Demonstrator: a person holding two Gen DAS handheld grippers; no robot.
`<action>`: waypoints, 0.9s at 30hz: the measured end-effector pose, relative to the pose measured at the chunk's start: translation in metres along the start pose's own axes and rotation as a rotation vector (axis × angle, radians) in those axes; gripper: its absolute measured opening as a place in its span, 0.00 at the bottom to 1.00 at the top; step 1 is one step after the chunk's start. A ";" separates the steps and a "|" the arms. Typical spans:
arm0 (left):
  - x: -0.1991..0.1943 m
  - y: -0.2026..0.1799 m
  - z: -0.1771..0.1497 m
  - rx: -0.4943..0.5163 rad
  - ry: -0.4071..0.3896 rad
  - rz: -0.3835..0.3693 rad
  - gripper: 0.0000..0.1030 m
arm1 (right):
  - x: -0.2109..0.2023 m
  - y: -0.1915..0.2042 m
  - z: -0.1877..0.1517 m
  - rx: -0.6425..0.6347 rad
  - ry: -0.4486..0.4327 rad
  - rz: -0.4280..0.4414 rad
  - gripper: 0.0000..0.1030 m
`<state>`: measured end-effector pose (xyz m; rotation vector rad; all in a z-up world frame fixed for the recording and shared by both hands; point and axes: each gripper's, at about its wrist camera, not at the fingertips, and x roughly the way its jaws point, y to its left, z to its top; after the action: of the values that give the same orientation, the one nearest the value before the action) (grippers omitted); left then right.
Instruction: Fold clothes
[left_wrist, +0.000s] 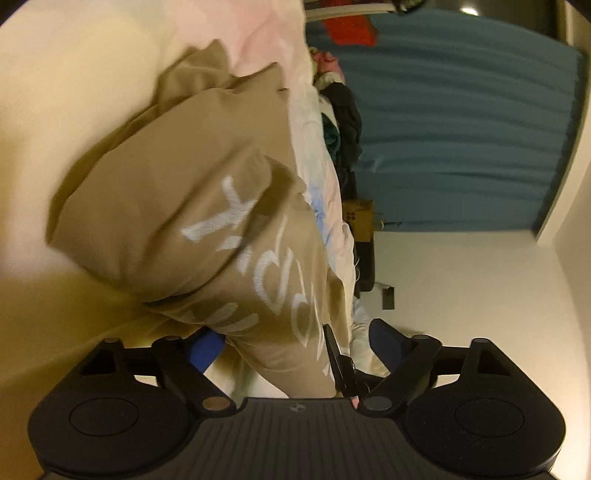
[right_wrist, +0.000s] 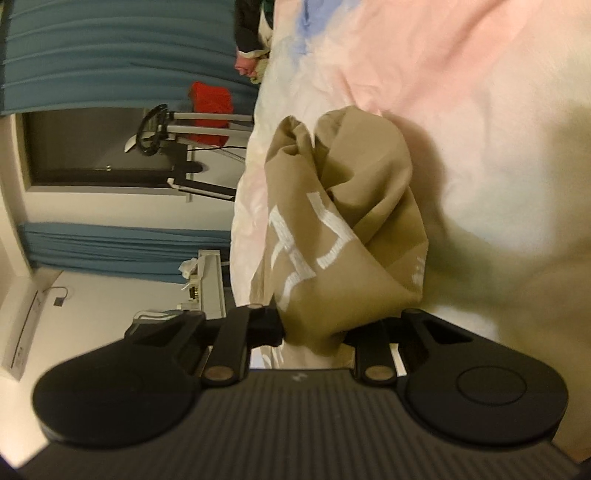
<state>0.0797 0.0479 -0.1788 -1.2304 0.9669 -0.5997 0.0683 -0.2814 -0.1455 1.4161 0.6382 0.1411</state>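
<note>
Left wrist view: left gripper (left_wrist: 291, 341) fingers spread, tan garment (left_wrist: 207, 206) draped between, lettering blurred. Right gripper (right_wrist: 314, 328) clamps the tan garment, fingertips hidden by cloth.

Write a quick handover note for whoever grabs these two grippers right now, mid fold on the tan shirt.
Left gripper: open, its fingers either side of the tan shirt; no clamp visible.
Right gripper: shut on the tan shirt, which bunches out of it.
Shirt: crumpled, white lettering showing, lying over the pale pink and white bedding. More clothes are piled at the far edge.
Done: shirt picked out and gripped on one side.
Left: close the left gripper, spread the shirt flat, fold it, then the pile.
</note>
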 end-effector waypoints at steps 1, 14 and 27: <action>0.000 0.000 -0.002 -0.002 0.008 -0.004 0.81 | -0.001 0.000 0.000 -0.001 -0.001 0.005 0.22; 0.019 0.014 0.003 -0.081 -0.017 0.005 0.77 | -0.019 -0.004 0.000 -0.012 -0.017 0.041 0.22; 0.022 0.018 -0.005 -0.103 -0.060 0.025 0.65 | -0.036 0.010 -0.007 -0.109 -0.052 0.056 0.21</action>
<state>0.0838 0.0320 -0.2024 -1.3190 0.9714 -0.4958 0.0378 -0.2897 -0.1249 1.3285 0.5408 0.1801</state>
